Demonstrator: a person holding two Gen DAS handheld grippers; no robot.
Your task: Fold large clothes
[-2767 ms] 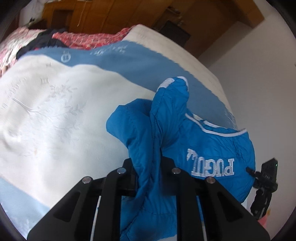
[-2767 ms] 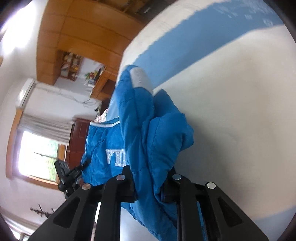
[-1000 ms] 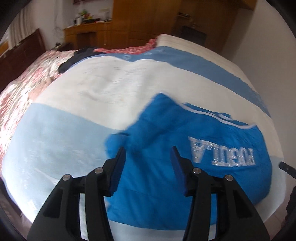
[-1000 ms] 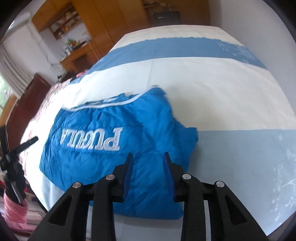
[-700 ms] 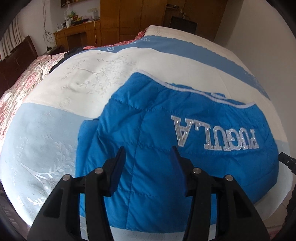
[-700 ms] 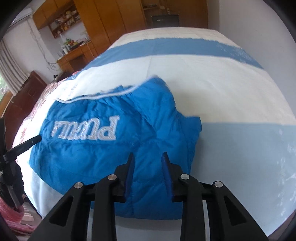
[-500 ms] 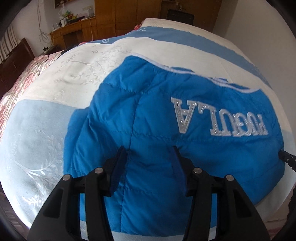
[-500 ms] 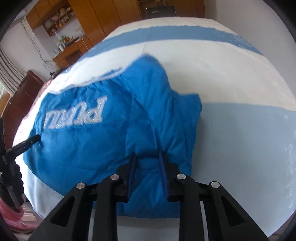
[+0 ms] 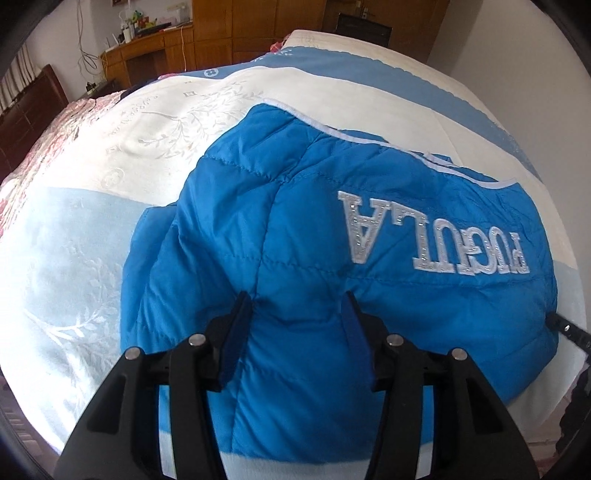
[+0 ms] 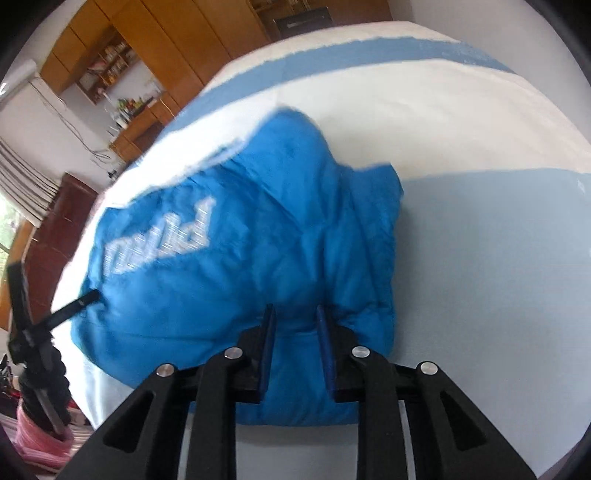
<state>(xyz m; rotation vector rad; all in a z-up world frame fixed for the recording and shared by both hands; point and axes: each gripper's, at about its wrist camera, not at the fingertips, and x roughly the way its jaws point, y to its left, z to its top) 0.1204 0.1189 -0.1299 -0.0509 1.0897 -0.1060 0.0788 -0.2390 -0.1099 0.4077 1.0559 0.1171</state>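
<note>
The blue padded jacket (image 9: pixel 332 258) is lying folded on the striped bedspread (image 9: pixel 74 258); the left gripper (image 9: pixel 297 317) is being held apart, pressed into its near edge, presumably to flatten padding; the right gripper (image 10: pixel 293 325), narrowly parted, is being pushed in likewise.

We are seeing a bed (image 9: pixel 110 258) lying under a white-and-blue blanket; beyond it, wooden cabinets (image 9: pixel 258 33) are standing against a white wall (image 9: pixel 517 55), daylight falling.
</note>
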